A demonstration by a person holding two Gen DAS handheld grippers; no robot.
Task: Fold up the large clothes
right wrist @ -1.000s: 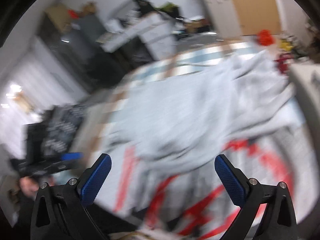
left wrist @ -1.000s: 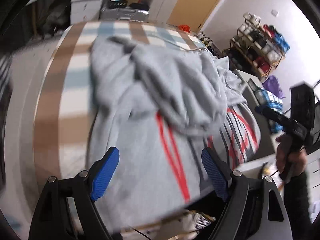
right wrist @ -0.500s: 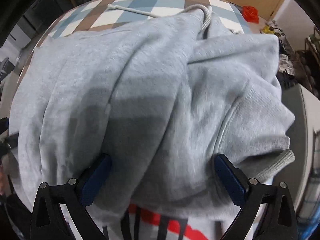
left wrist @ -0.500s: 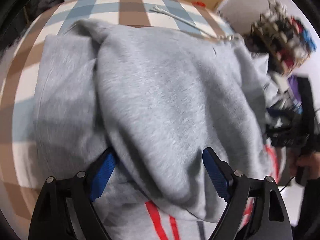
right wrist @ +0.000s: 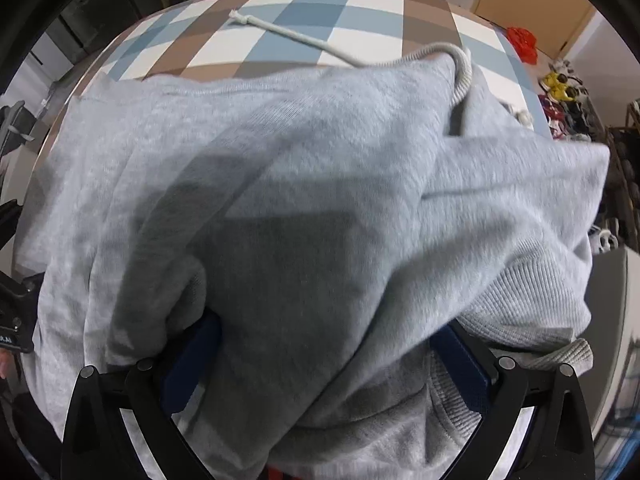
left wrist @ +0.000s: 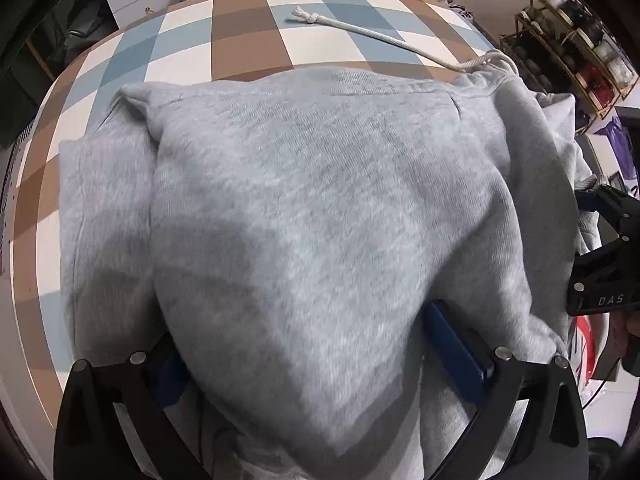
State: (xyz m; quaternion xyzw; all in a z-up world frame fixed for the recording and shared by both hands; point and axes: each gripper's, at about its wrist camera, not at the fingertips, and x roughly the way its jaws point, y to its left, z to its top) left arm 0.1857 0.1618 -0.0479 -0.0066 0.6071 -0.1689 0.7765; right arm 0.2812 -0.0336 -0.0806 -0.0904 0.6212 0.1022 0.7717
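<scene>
You've swung both grippers forward and down, and the picture is transformed: a second ago the red-striped front of the grey hoodie [left wrist: 320, 208] faced up, now a plain grey panel is laid over it and only a sliver of red peeks out at 4 o'clock in the left wrist view. The fold has landed.

Your left gripper [left wrist: 320, 356] is opening right now, its jaws as wide as they go, with a thick bunch of fabric sitting between the blue pads [left wrist: 452, 348] but no longer pinched. Your right gripper [right wrist: 324, 364] stands just as wide around its own bunch; whether those pads press on the cloth, I can't tell, since the fabric hides the contact.

The hoodie sits in the middle of the checked table [left wrist: 248, 24], filling both views. Its white drawstring [left wrist: 360, 30] trails off toward 12 o'clock onto bare checks, and the ribbed cuff [right wrist: 532, 308] pokes out at 4 o'clock in the right wrist view.

To my eye this fold is done, and you're letting go. That loose cuff side looks like it needs tidying next.
</scene>
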